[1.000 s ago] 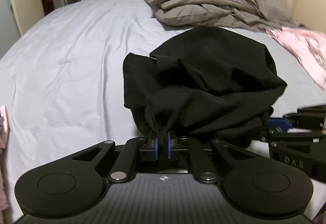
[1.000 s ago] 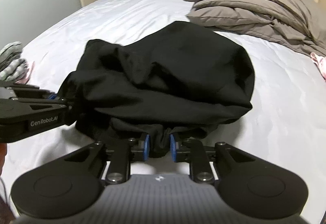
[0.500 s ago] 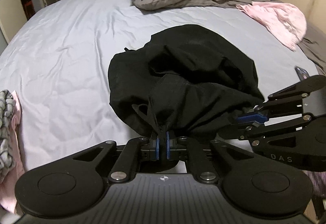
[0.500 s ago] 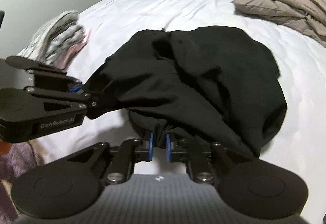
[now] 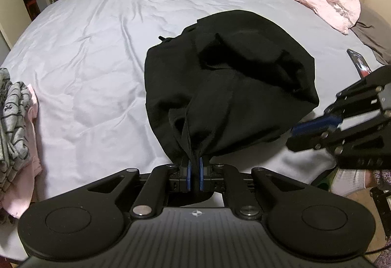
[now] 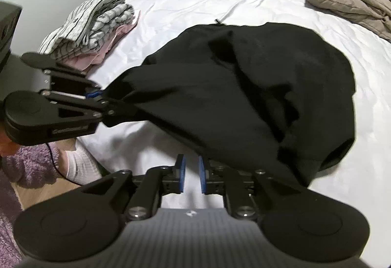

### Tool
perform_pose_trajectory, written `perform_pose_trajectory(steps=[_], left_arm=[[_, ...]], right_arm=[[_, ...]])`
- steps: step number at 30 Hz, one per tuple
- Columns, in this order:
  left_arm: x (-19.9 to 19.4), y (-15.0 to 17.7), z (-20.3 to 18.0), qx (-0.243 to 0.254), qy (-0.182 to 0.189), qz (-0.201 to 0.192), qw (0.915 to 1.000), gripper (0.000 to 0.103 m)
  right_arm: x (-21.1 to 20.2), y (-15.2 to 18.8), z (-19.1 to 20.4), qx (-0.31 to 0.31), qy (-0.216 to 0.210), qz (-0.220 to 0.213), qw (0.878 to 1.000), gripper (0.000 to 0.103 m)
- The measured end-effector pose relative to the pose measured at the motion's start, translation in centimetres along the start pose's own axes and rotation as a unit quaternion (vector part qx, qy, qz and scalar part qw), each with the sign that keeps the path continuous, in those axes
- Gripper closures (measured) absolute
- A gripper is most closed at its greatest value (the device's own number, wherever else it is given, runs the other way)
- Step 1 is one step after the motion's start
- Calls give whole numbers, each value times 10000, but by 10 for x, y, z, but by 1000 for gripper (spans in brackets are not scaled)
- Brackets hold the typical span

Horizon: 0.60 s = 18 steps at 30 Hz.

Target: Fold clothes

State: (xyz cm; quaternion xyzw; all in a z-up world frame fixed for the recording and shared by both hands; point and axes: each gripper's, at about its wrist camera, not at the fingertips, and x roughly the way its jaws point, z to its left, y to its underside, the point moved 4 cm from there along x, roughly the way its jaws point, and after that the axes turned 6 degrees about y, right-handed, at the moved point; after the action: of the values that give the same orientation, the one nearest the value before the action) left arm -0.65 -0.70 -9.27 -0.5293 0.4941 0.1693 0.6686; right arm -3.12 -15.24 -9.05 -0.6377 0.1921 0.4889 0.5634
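Left gripper (image 5: 194, 168) pinches black garment (image 5: 229, 87) hem; right gripper (image 6: 191, 174) opening, empty, beside garment. Spreading step; regrasp needed.

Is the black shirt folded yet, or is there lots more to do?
Not yet. Done: a striped and pink pile sits stacked at the bed's edge. In hand: the left gripper pinches the bunched black garment; the right gripper is opening, with nothing between its pads. Left: the black garment, and a crumpled pink garment by the headboard.
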Motion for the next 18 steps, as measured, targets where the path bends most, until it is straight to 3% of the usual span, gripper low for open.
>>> perform_pose_trajectory(steps=[1, 3, 7, 10, 11, 12, 18], left_arm=[[-2, 0, -1, 26, -3, -20, 10000, 98], [-4, -1, -3, 99, -26, -80, 9999, 96], [-12, -2, -12, 316, -86, -232, 9992, 85], [-18, -7, -17, 425, -133, -439, 9980, 69], [-19, -8, -18, 455, -149, -504, 9976, 57], [-19, -10, -20, 496, -162, -564, 9970, 52], [-8, -20, -32, 758, -142, -680, 9947, 51]], right_arm=[[-2, -1, -3, 33, 65, -50, 10000, 62], [-6, -4, -10, 103, 201, -167, 9996, 51], [-13, -10, -23, 103, 500, -298, 9982, 51], [-14, -14, -33, 173, 692, -349, 9968, 49], [-14, -15, -37, 219, 749, -365, 9963, 48], [-14, -16, -41, 283, 801, -368, 9957, 47], [-9, -24, -66, 628, 1125, -399, 9909, 32]])
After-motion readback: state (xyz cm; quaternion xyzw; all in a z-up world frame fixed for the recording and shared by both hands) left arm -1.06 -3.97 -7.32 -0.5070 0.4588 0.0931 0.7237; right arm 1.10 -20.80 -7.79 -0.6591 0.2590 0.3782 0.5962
